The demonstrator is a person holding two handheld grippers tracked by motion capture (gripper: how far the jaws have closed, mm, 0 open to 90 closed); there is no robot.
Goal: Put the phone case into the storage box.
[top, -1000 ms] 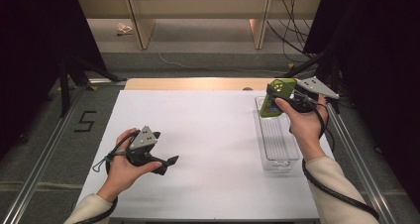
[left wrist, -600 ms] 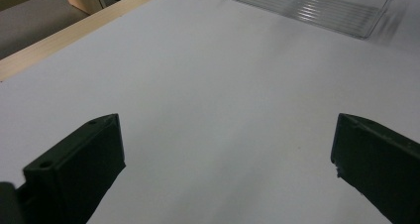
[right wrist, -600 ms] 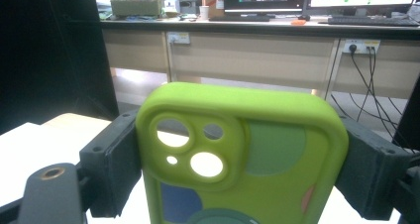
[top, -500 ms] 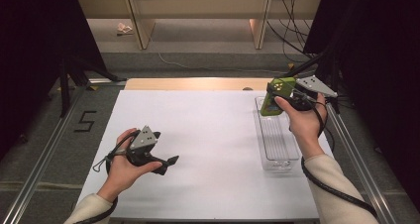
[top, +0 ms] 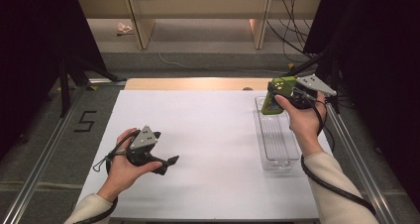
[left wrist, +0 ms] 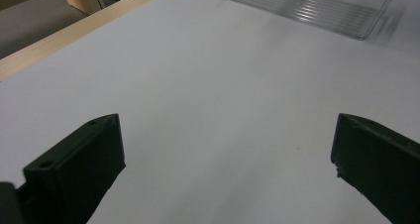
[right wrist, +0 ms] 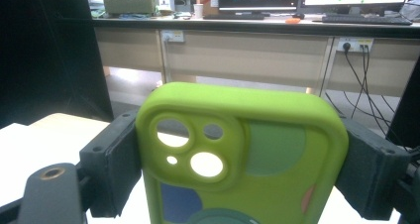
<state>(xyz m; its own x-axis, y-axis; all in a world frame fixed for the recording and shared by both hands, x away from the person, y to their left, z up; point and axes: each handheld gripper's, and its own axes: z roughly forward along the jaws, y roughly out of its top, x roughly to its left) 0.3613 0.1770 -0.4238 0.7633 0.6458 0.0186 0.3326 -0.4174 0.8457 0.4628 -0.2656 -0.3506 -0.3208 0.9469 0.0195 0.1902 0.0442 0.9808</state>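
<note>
Green phone case (right wrist: 242, 159) clamped in my right gripper (top: 277, 96), raised over clear tray's (top: 275, 157) far end. Left gripper (top: 166, 163) spread, empty, near table (top: 213, 130). Risk: smooth edges slipping, case dropping outside tray.

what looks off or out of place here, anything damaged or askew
Nothing stands out. The right gripper holds a green phone case squarely above the clear tray, which lies flat on the table. The left gripper is open.
</note>
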